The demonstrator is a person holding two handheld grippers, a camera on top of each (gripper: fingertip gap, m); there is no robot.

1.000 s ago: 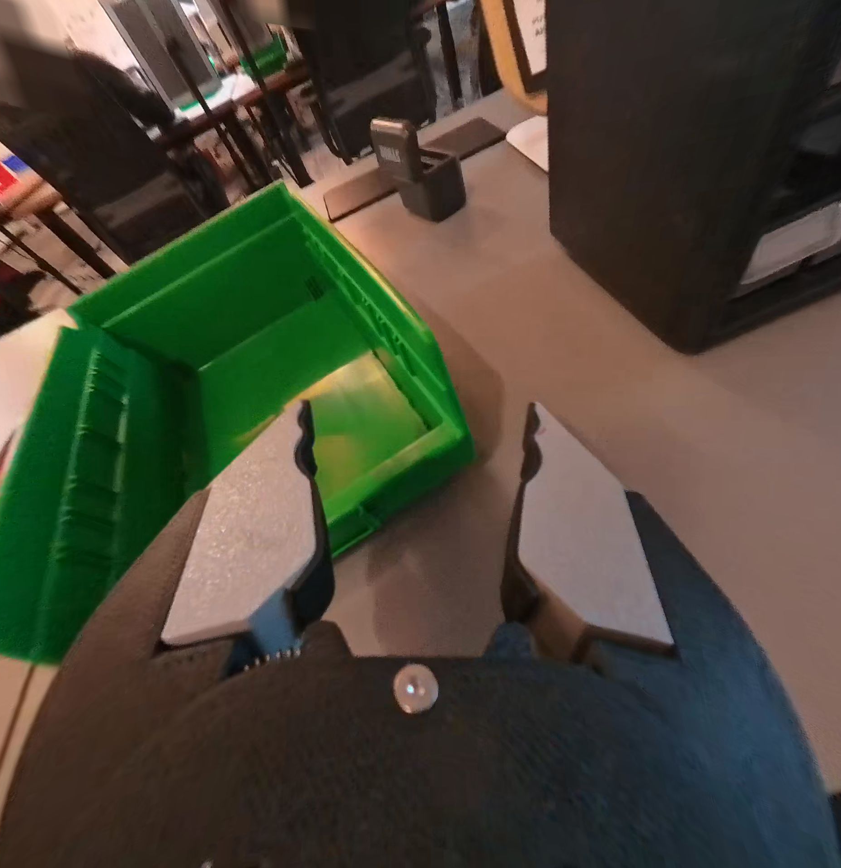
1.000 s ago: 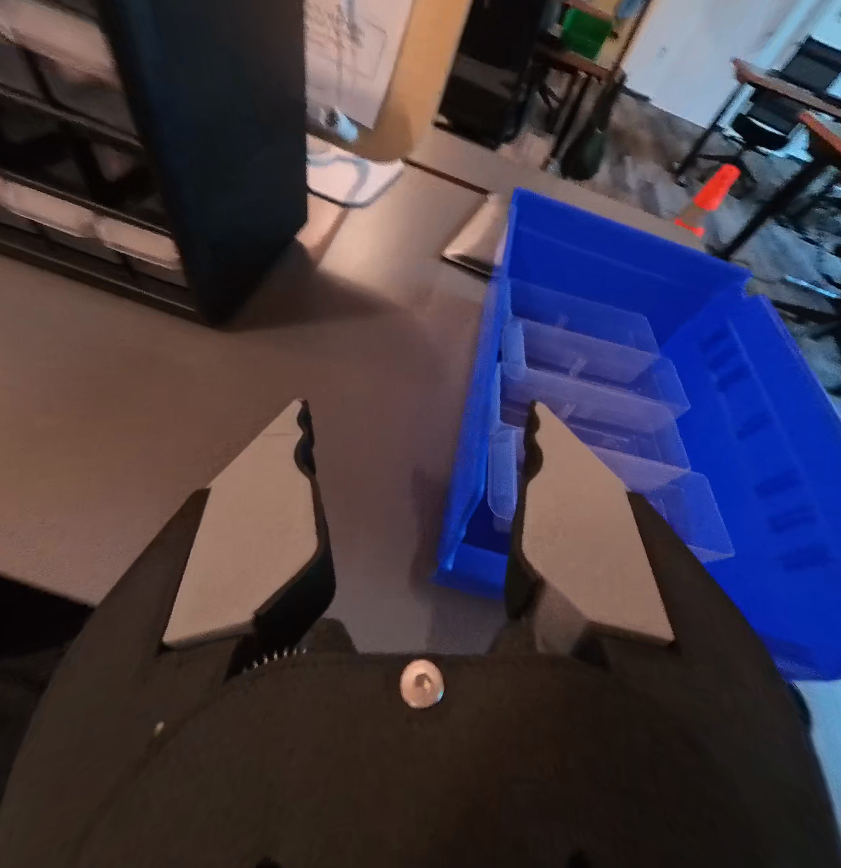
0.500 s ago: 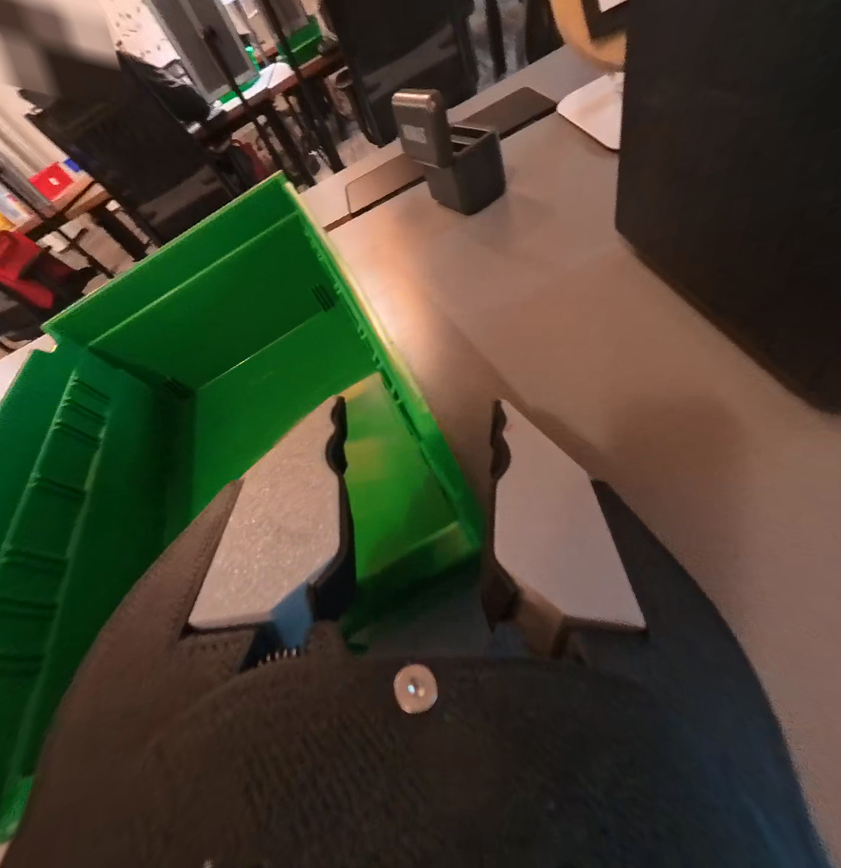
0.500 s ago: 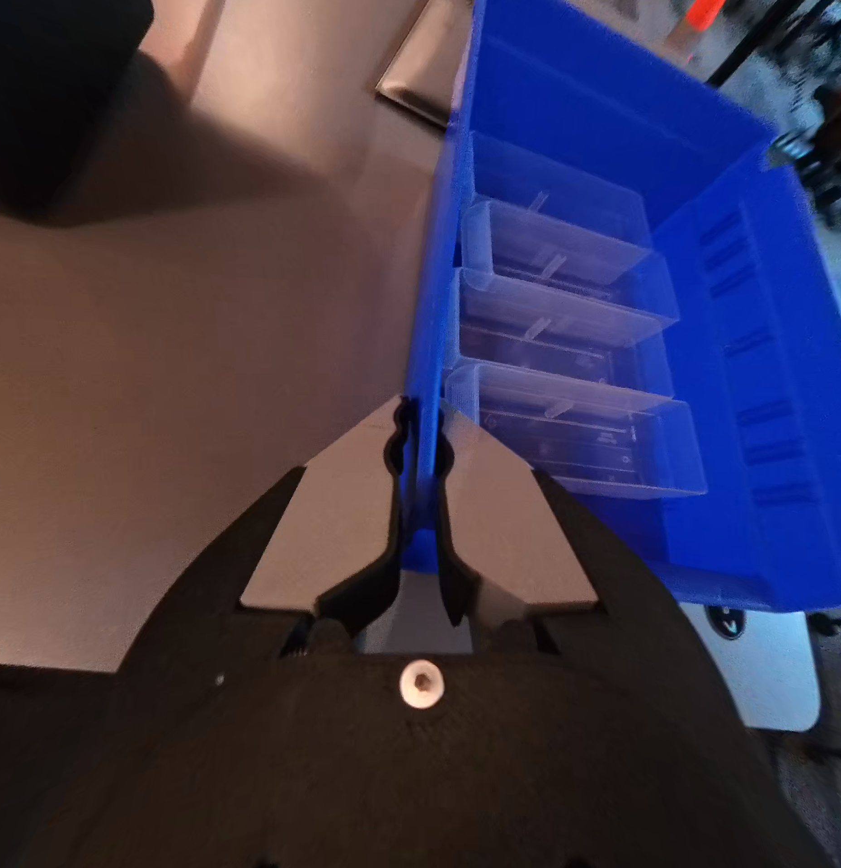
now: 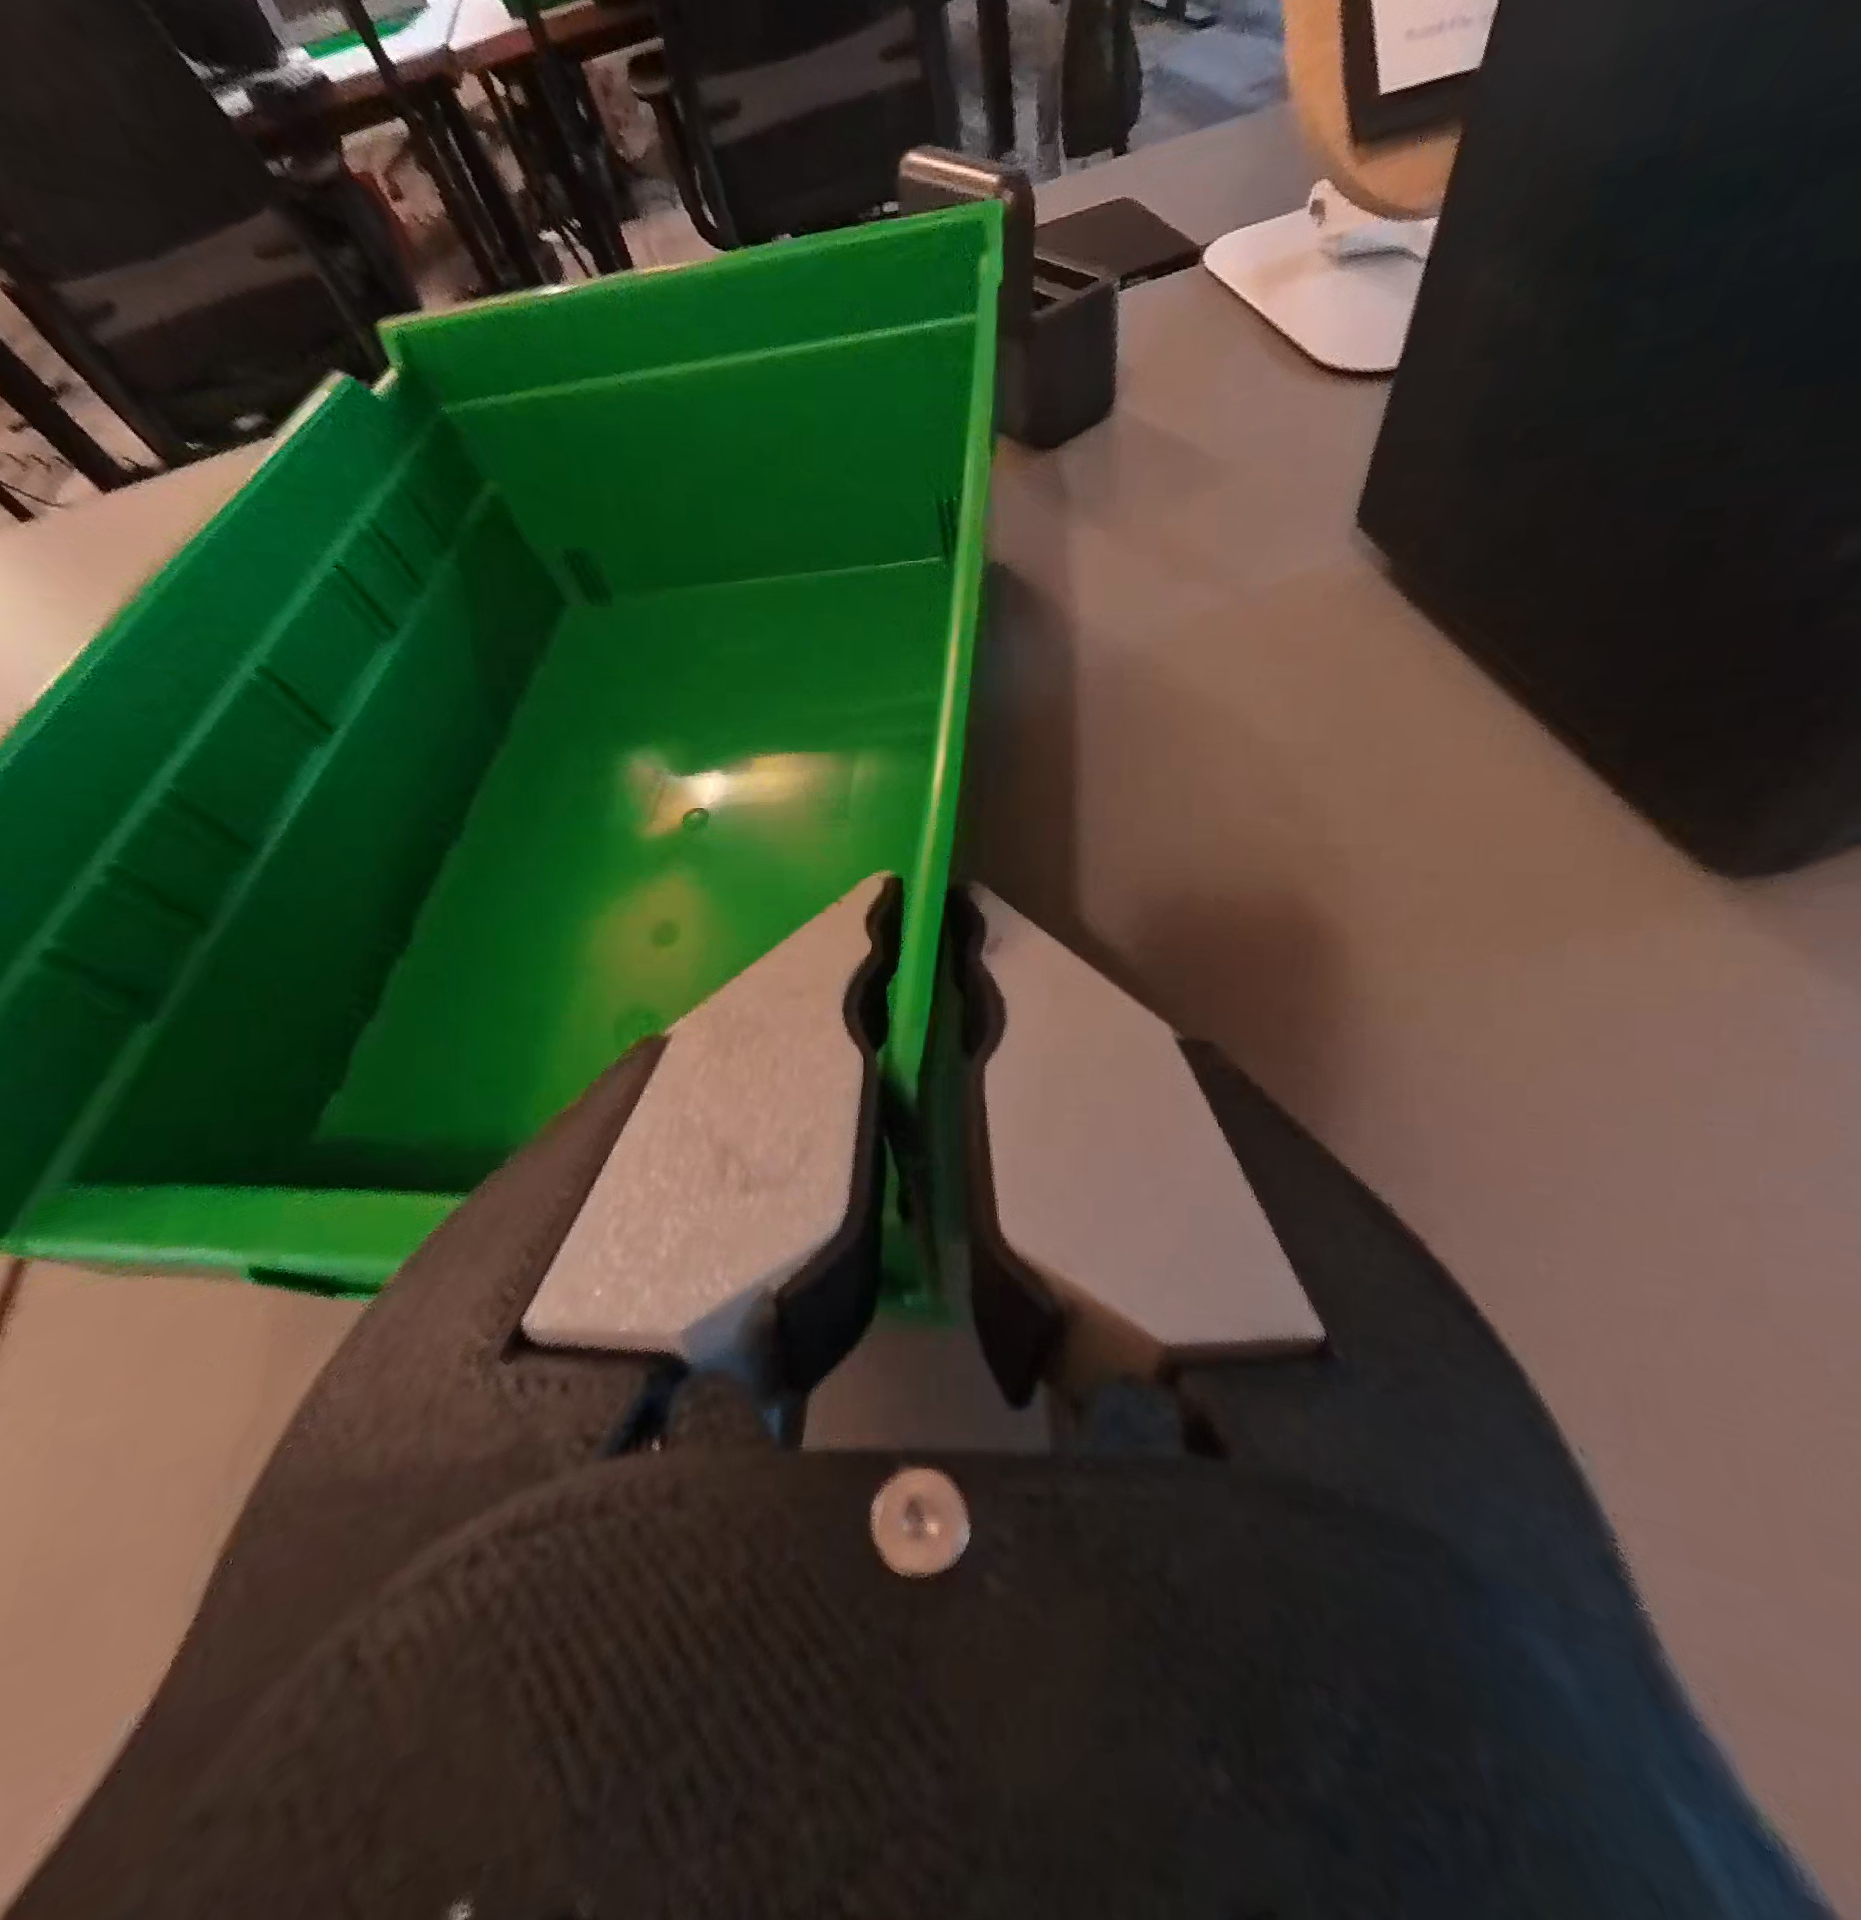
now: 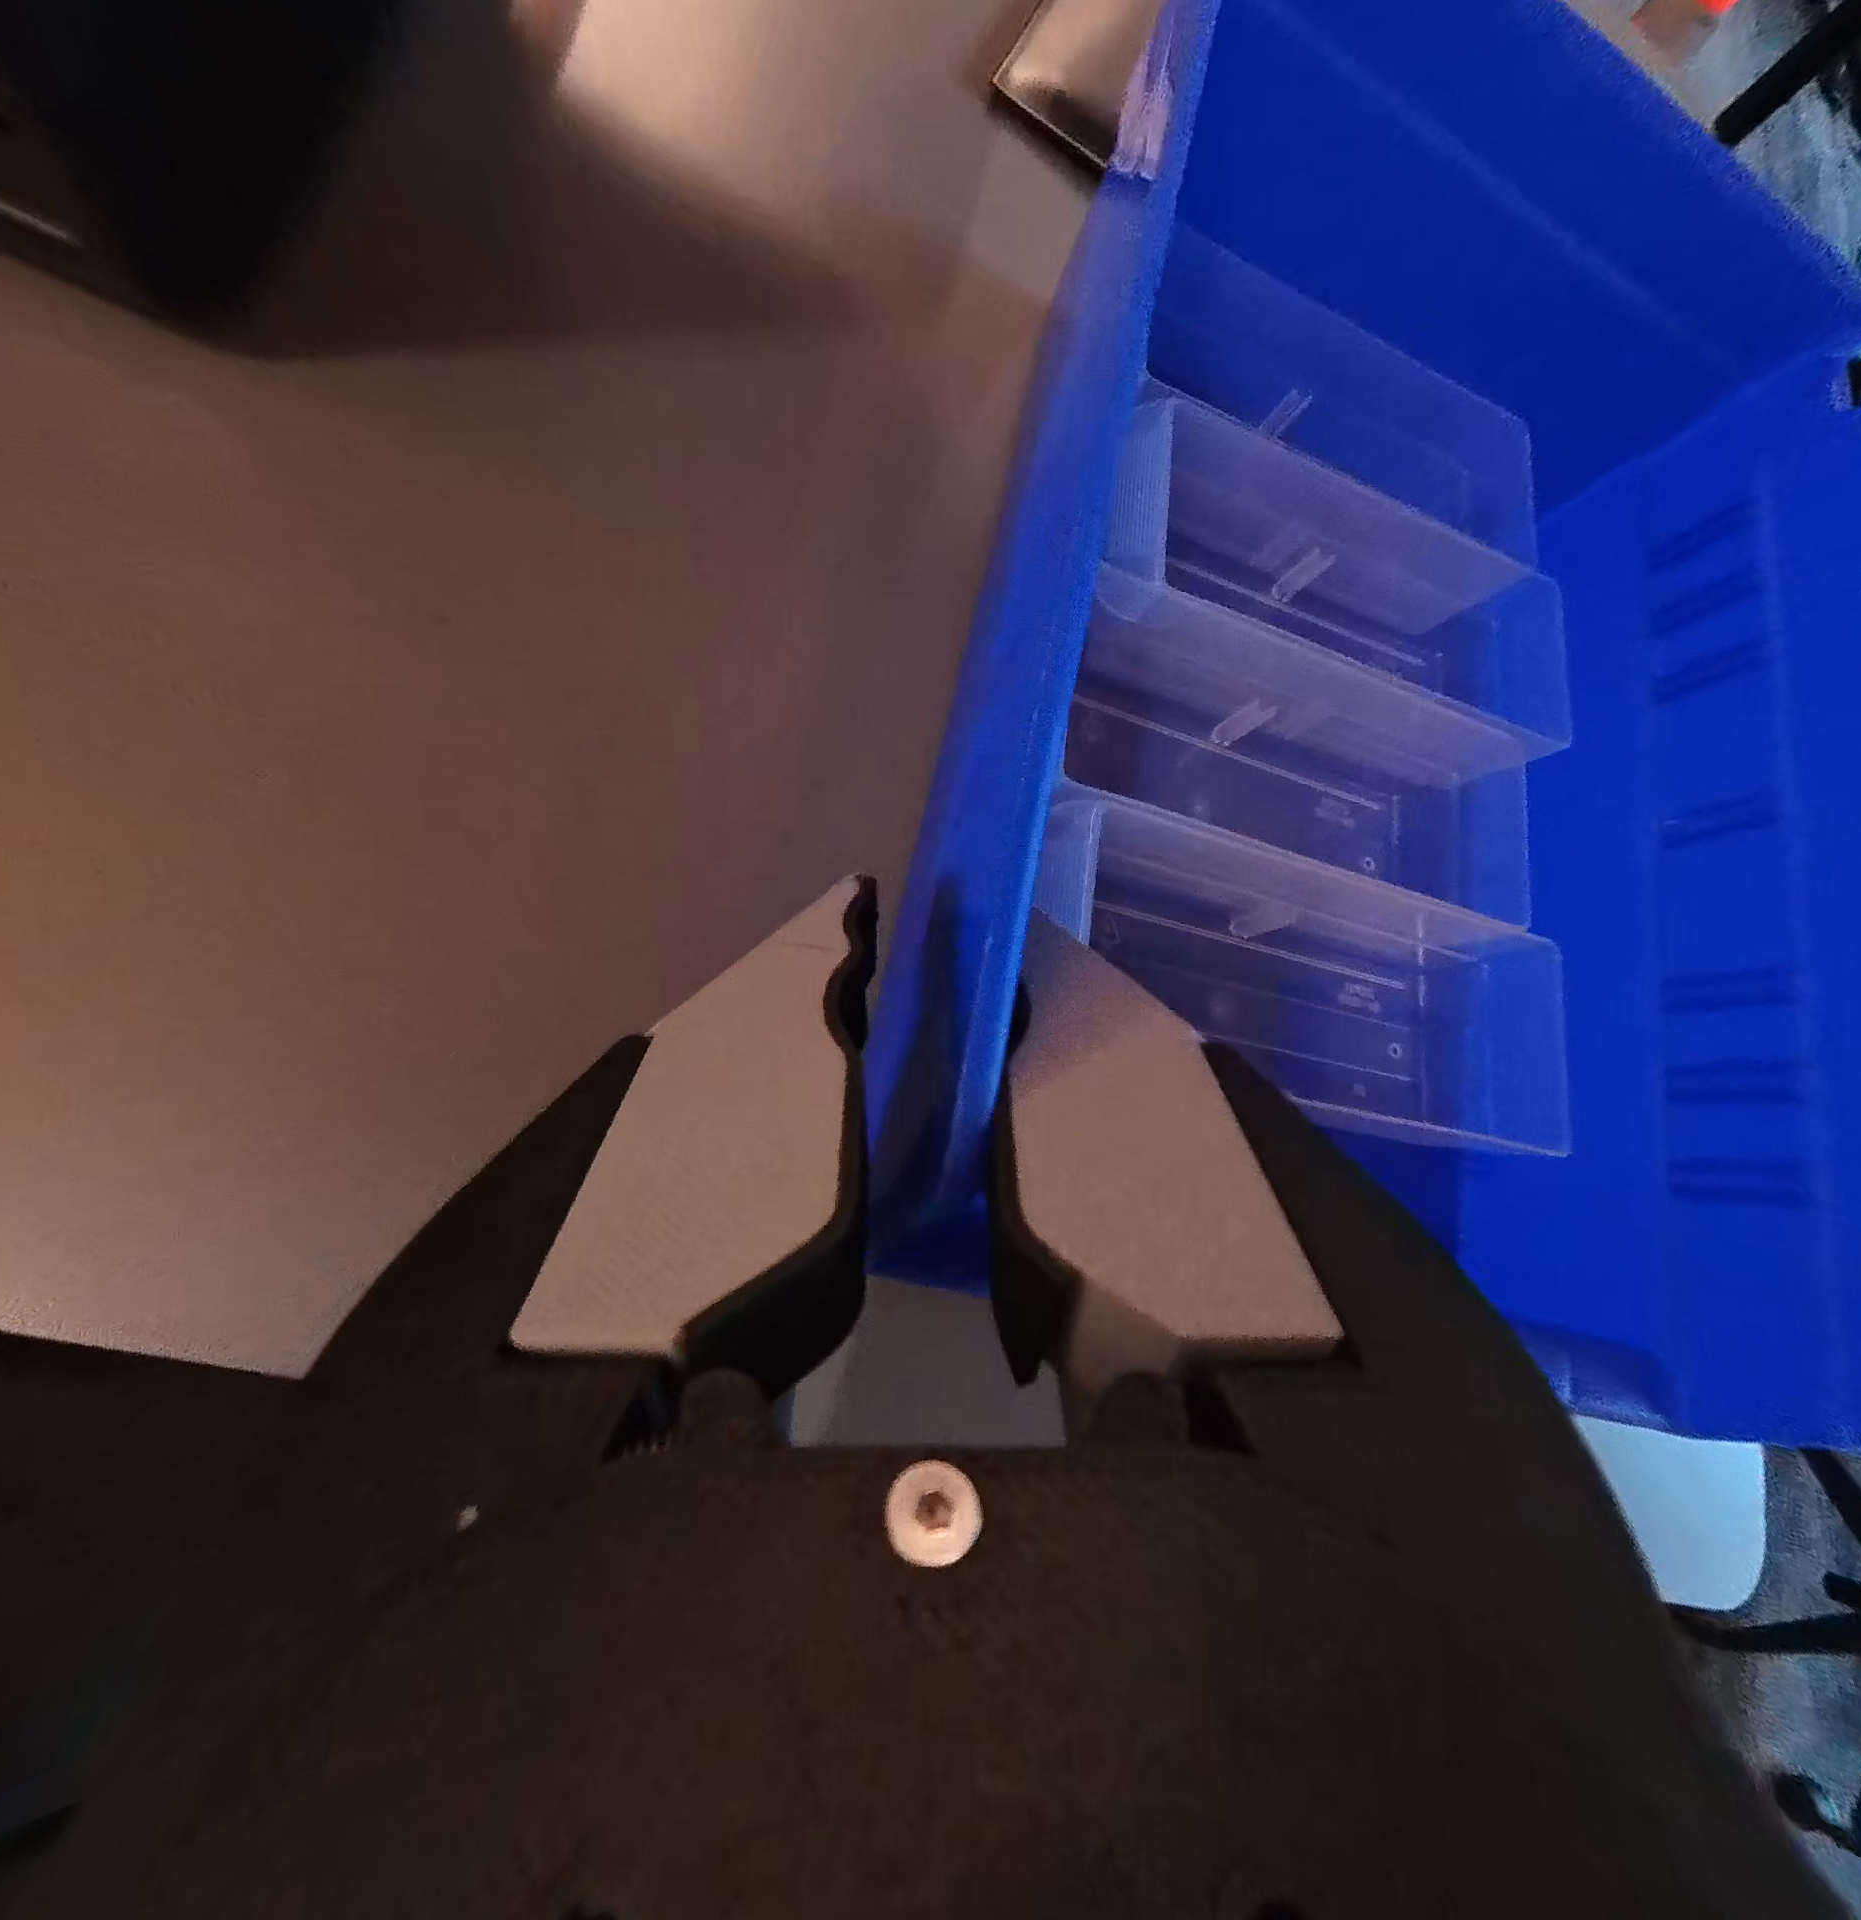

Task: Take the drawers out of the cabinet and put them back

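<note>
our left claw (image 5: 921, 935) is clenched on the green bin's (image 5: 697, 675) right wall, and our right claw (image 6: 941, 935) grips the left wall of the blue bin (image 6: 1736, 727) holding 3 clear drawers (image 6: 1321, 987).

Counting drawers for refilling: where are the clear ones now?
In the right wrist view, three clear drawers sit inside the blue bin, right of the wall the right claw pinches.

- Black cabinet (image 5: 1674, 436): cut off by top and right edges; drawer front not visible.
- Dark holder (image 5: 1061, 343): partly hidden behind green bin (image 5: 697, 499).
- Blue bin (image 6: 1736, 727): right side cut off by frame edge.
- Nearest clear drawer (image 6: 1321, 997): left end hidden behind bin wall.
- Background furniture: blurred.
</note>
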